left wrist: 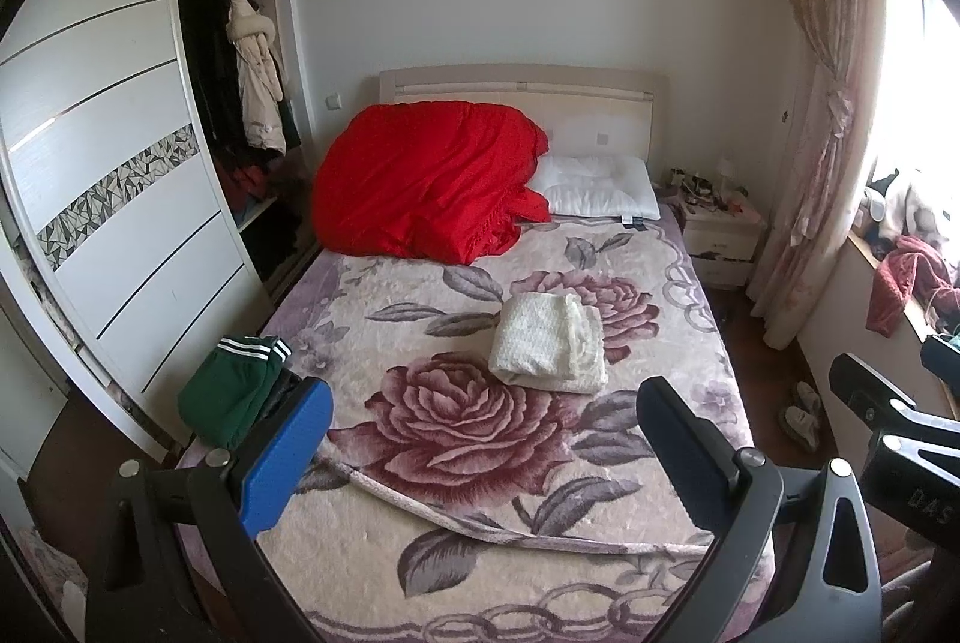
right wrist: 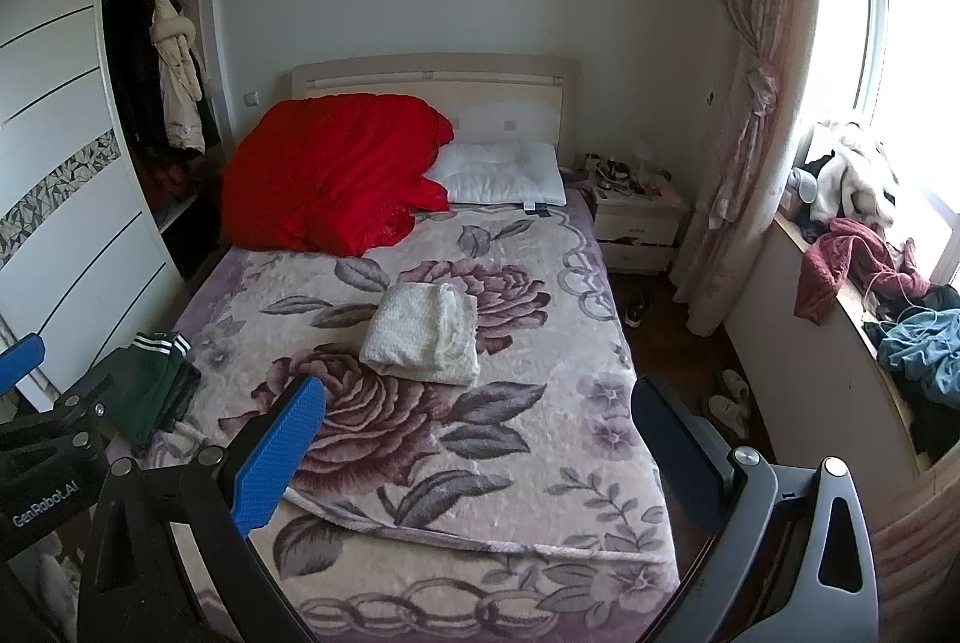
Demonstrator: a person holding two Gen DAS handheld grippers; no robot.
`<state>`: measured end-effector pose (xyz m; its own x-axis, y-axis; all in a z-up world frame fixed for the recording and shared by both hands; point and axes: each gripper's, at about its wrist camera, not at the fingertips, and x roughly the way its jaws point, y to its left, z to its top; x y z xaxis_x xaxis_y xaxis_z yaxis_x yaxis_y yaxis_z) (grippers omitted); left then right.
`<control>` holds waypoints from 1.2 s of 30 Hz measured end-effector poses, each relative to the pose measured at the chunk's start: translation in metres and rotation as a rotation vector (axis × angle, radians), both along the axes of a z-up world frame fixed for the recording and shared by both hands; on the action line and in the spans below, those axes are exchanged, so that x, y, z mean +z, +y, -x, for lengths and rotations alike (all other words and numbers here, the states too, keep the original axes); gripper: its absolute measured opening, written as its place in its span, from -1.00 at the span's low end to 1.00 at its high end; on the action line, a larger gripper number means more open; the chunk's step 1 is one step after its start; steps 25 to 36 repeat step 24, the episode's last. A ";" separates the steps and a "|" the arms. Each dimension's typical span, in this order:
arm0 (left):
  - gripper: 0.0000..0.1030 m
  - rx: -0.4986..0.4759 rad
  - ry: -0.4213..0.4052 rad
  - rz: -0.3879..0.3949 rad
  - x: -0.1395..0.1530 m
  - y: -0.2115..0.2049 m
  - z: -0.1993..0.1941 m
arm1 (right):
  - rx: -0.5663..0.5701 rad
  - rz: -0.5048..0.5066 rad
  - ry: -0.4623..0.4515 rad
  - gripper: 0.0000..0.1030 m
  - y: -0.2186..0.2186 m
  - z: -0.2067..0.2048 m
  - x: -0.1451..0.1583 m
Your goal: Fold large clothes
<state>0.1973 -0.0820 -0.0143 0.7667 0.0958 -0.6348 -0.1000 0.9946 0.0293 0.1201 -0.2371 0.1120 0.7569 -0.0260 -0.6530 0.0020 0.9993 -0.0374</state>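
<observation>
Status, judged from both wrist views: 1 cream knit garment [left wrist: 547, 343] lies folded into a compact rectangle near the centre of the bed [left wrist: 690, 499], on the floral blanket [right wrist: 540, 463] that covers it. A green garment with white stripes [left wrist: 231, 394] sits at the bed's left edge, bunched over something darker; whether it is folded or only dropped there cannot be told. The left gripper [left wrist: 486, 454] and the right gripper [right wrist: 480, 454] are both held above the foot of the bed, fingers spread wide and holding nothing — neither touches any fabric. The task therefore appears to stand between items: 1 fold looks complete, and more clothing is heaped on the windowsill [right wrist: 840, 253] to the right of the bed, which may be the remaining stock. Clearance: the blanket surface between the cream garment and the foot of the bed is open, and so is the strip on the bed's right side. A red quilt [left wrist: 420, 181] and a white pillow [left wrist: 600, 187] occupy the head end. A raised blanket fold runs across the bed near the foot — a likely snag for spread fabric. The wardrobe [left wrist: 120, 199] stands just beside the bed's left edge, limiting reach there.
</observation>
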 end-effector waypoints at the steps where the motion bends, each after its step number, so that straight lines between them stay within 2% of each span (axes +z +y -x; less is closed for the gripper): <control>1: 1.00 0.002 0.000 0.000 -0.001 0.000 0.002 | 0.004 0.000 -0.001 1.00 0.001 -0.003 0.001; 9: 1.00 0.004 -0.005 0.000 0.000 -0.004 0.003 | 0.011 -0.002 -0.007 1.00 0.008 -0.011 0.006; 36: 1.00 0.009 -0.023 0.004 0.007 -0.002 0.002 | 0.001 -0.005 -0.009 1.00 0.009 -0.003 0.002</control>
